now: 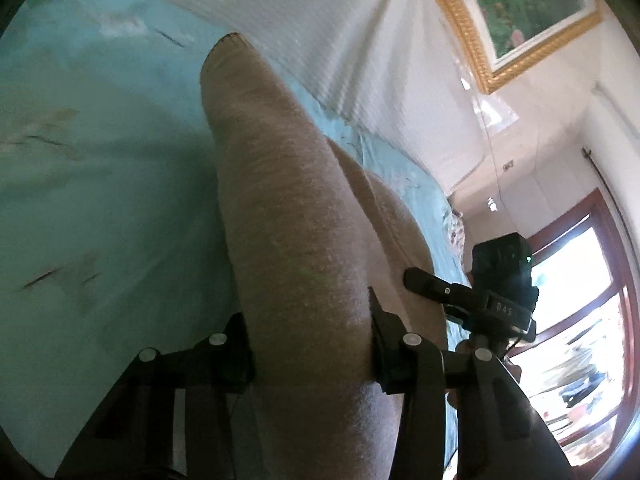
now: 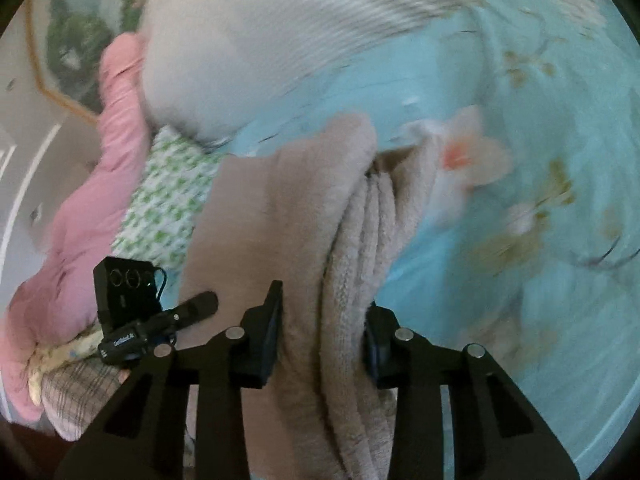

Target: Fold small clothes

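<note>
A beige knitted garment hangs stretched between both grippers above a light blue floral bedsheet. My left gripper is shut on one end of the garment, which runs away from it in a long band. My right gripper is shut on a bunched, folded part of the same garment. The right gripper also shows in the left wrist view, close beside the cloth. The left gripper shows in the right wrist view at the lower left.
A white ribbed blanket lies at the back of the bed. A pink garment, a green-patterned cloth and a checked cloth lie in a pile on the left. A gold-framed picture hangs on the wall; a window is at right.
</note>
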The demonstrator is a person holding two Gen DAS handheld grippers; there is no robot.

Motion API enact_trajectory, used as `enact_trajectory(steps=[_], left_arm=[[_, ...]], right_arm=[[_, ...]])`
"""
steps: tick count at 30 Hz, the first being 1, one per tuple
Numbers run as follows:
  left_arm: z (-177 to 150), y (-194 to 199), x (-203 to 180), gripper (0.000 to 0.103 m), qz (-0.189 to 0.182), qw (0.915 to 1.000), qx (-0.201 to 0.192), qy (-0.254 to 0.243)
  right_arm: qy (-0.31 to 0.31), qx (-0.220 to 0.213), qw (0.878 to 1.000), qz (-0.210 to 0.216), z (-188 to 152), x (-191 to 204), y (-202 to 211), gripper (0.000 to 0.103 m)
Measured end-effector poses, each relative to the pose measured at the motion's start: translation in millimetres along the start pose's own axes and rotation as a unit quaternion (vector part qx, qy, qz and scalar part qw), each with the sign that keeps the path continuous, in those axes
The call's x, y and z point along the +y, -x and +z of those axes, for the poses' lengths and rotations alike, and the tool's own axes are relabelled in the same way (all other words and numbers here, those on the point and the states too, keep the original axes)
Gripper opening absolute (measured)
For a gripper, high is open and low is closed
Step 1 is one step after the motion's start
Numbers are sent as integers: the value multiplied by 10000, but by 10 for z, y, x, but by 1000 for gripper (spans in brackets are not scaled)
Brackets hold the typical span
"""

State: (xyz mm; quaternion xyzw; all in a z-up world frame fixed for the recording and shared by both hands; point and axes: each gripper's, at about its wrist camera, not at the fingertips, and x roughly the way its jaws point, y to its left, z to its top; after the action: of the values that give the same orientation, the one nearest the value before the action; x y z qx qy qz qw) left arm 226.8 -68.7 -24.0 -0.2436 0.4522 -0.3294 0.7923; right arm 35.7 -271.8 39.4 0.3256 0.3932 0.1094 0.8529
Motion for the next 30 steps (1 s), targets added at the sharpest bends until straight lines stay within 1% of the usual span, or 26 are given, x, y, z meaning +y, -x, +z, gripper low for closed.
enact_trajectory(steps=[2,4,8,10,12,14,15,16,18,19,20,21,23,25,27,28,29,30], left_arm=[[-130,346,41,44,65,10000,-40,-34],[-272,642,101,44,169,9999,13,-25],[-558,1045,244,44,447,9989,74,-113],[-704,1125,424,44,514,9986,128,2],[-830,1094,617,46,630,9977,195,175],[-886,1092,729,50,436,9984,78,359],[-897,1103,757,52,323,9985,49,450],[-902,1113,773,54,309,9983,39,492],[-895,1105,736,56,394,9984,58,412],[-873,1104,720,59,425,9984,73,368],[-856,1125,726,60,417,9985,74,359],[-824,1149,742,60,404,9985,59,352],[-738,1239,845,64,425,9985,-8,356],[-631,1279,936,65,416,9979,-135,481],[-500,1283,1032,66,368,9972,-239,609],[-454,1304,1111,68,410,9965,-279,668],[-394,1274,1140,69,465,9957,-299,737],[-335,1243,1210,69,491,9948,-305,840]], right_arm=[[105,70,9996,234,-85,160,-72,36],[110,191,9983,537,-222,315,-207,36],[114,482,9957,788,-458,454,-503,36],[28,588,9953,766,-547,450,-629,36],[28,643,9967,500,-636,405,-731,36],[-82,640,9964,541,-662,357,-750,39],[-96,674,9966,458,-658,348,-745,41],[-63,703,9968,366,-656,360,-756,45],[119,766,9970,77,-637,414,-724,53],[183,755,9969,-89,-623,441,-707,61],[245,690,9970,-251,-600,457,-660,64],[283,569,9974,-344,-559,470,-608,64],[195,210,9985,-462,-463,453,-479,64],[100,-94,9987,-483,-337,444,-418,64],[104,-208,9987,-443,-216,483,-465,63],[105,-196,9990,-390,-161,495,-512,58],[106,-170,9992,-360,-124,509,-550,48],[121,-107,9993,-324,-78,525,-633,45]])
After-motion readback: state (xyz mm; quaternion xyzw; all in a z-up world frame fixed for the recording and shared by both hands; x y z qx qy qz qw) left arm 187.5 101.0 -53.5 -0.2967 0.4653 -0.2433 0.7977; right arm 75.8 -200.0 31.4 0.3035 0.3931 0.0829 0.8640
